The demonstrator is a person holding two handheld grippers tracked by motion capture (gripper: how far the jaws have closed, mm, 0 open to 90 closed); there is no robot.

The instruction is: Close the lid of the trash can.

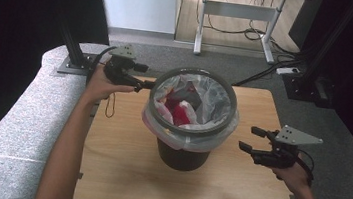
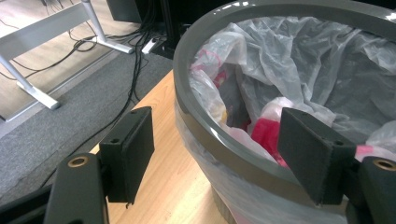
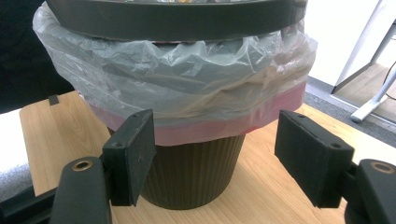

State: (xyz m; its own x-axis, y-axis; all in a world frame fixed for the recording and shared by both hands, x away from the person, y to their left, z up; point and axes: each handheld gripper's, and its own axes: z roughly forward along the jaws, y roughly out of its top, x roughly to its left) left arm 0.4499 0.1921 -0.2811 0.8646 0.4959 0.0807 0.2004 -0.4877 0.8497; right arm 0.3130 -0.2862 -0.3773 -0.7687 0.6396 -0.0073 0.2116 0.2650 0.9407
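A: Bin (image 1: 190,118) mid-table, bagged. Left gripper (image 2: 217,154) at its 10 o'clock, jaws spread astride ring (image 2: 219,144), nothing pinched.

B: Right gripper (image 1: 253,138) at 3 o'clock, spread, idle. Seat pads square on ring before closing; steady bin.

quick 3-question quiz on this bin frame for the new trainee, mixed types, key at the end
1. True or false: the grey plastic ring sits on top of the dark ribbed waste bin, with the clear plastic liner bag folded out under it.
2. Multiple choice: the left gripper stands with its jaws A) shut on the bag, B) open, one on each side of the ring, C) open, far from the bin.
3. Fill in: the right gripper is open and faces the bin's side above the ______ wooden table.

Key: 1 true; 2 B; 3 light
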